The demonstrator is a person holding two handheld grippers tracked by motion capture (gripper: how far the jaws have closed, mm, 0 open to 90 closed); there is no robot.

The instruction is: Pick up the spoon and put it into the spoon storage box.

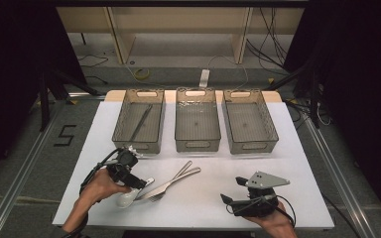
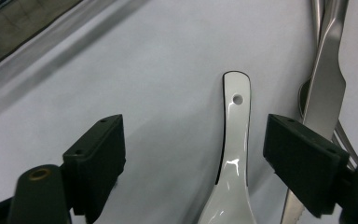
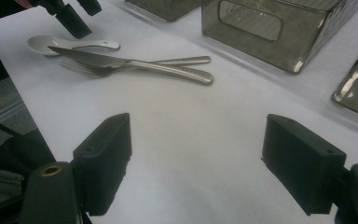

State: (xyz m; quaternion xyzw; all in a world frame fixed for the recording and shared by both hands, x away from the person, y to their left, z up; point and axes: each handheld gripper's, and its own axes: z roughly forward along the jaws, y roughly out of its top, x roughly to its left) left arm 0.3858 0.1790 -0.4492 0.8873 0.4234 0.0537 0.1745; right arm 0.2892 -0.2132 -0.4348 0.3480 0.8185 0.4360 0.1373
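A white ceramic spoon (image 1: 127,199) lies on the white table near the front left, its handle pointing right. My left gripper (image 1: 138,184) hovers low over it, open. In the left gripper view the spoon's handle (image 2: 235,140) lies between the two jaws, nearer the right one, untouched. A steel knife (image 1: 176,180) and a fork (image 1: 164,191) lie crossed just right of the spoon. The knife blade (image 2: 324,93) runs past my right jaw. My right gripper (image 1: 232,190) rests open at the front right, with bare table between its jaws (image 3: 196,140).
Three clear grey trays stand in a row at the back: left (image 1: 121,121), middle (image 1: 197,141), right (image 1: 270,124). The left one holds a long dark utensil (image 1: 141,121). The table's front edge runs just below both hands.
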